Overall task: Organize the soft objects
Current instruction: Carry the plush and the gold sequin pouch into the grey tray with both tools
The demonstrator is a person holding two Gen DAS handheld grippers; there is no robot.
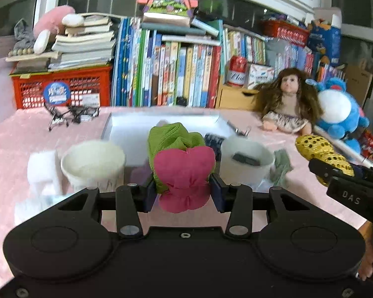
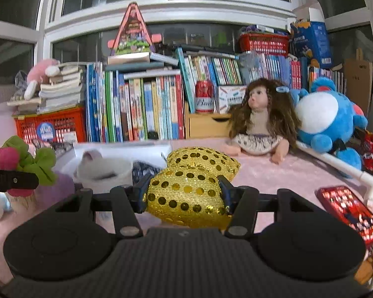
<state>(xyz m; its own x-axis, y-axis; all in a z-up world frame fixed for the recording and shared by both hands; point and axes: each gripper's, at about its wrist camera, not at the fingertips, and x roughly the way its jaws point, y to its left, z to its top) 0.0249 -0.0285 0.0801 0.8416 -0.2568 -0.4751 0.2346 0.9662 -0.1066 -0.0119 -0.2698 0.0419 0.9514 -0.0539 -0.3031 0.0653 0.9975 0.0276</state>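
My left gripper (image 1: 184, 188) is shut on a pink and green plush flower (image 1: 184, 171) and holds it above the pink table. The flower also shows at the left of the right wrist view (image 2: 22, 161). My right gripper (image 2: 184, 193) is shut on a gold sequined heart cushion (image 2: 191, 183), lifted off the table. The cushion and the right gripper show at the right edge of the left wrist view (image 1: 323, 154). A white open box (image 1: 136, 129) lies behind the flower. Two white cups (image 1: 94, 166) (image 1: 246, 164) stand either side of the flower.
A doll (image 2: 261, 121) and a blue plush toy (image 2: 328, 121) sit at the back right. A red phone (image 2: 350, 213) lies at the right. Books (image 2: 136, 106), a red crate (image 2: 49, 126) and a red can (image 2: 204, 96) line the back. A white fluffy piece (image 1: 42, 171) lies left.
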